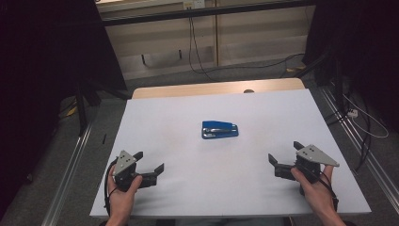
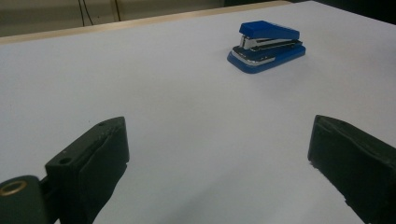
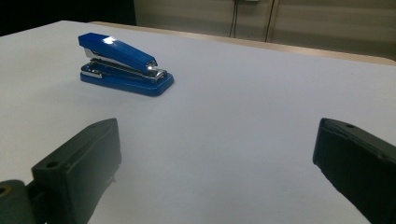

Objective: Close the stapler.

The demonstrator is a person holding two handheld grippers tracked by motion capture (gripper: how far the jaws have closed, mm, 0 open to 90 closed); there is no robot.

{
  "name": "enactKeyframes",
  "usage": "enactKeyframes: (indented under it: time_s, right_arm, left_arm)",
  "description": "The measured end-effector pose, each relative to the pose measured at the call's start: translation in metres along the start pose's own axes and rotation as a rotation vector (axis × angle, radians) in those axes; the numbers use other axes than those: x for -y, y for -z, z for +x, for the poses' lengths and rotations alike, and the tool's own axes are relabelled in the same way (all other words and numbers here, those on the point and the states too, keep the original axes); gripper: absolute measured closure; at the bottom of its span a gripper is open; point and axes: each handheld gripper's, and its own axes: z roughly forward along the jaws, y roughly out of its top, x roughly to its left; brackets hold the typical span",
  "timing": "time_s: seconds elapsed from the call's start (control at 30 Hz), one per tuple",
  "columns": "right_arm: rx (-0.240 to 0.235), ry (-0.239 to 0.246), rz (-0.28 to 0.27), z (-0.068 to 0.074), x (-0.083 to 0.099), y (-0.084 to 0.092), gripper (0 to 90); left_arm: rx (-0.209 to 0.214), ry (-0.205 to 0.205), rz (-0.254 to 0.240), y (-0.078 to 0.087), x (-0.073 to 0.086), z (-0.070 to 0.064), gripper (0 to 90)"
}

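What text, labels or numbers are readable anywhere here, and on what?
None readable.
Stapler: plain blue top and base, no brand or mark legible in either gripper view.
Left gripper and right gripper: grey plates and black jaws carry no lettering.
Table: blank white surface.

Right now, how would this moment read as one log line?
blue stapler: mid-table, untouched | left gripper: open, apart | right gripper: open, apart

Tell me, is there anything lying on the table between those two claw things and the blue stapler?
Nothing visible does. The blue stapler lies alone mid-table on the white table top. The left gripper and the right gripper both hover wide open near the front edge, with bare surface between each and the stapler.
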Motion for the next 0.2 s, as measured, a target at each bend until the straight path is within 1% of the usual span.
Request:
enactKeyframes:
  time_s: [0.07,0.1,0.13,0.2]
  right_arm:
    - [-0.002,-0.001,-0.006,-0.0007,-0.0005,-0.0009,1.0]
    - [-0.002,-0.003,-0.006,-0.0007,-0.0006,-0.0012,1.0]
    - [-0.005,-0.004,-0.006,-0.0009,-0.0006,-0.0016,1.0]
    - [-0.004,-0.002,-0.005,-0.0011,-0.0004,-0.0019,1.0]
  left_arm:
    - [0.001,0.001,0.004,-0.0001,0.0006,0.0001,5.4]
    - [0.001,0.007,0.000,-0.0003,0.0003,-0.0002,5.4]
    - [0.000,0.000,0.002,-0.0003,-0.0004,0.0002,5.4]
    - [0.002,0.000,0.002,-0.0007,-0.0005,0.0002,5.4]
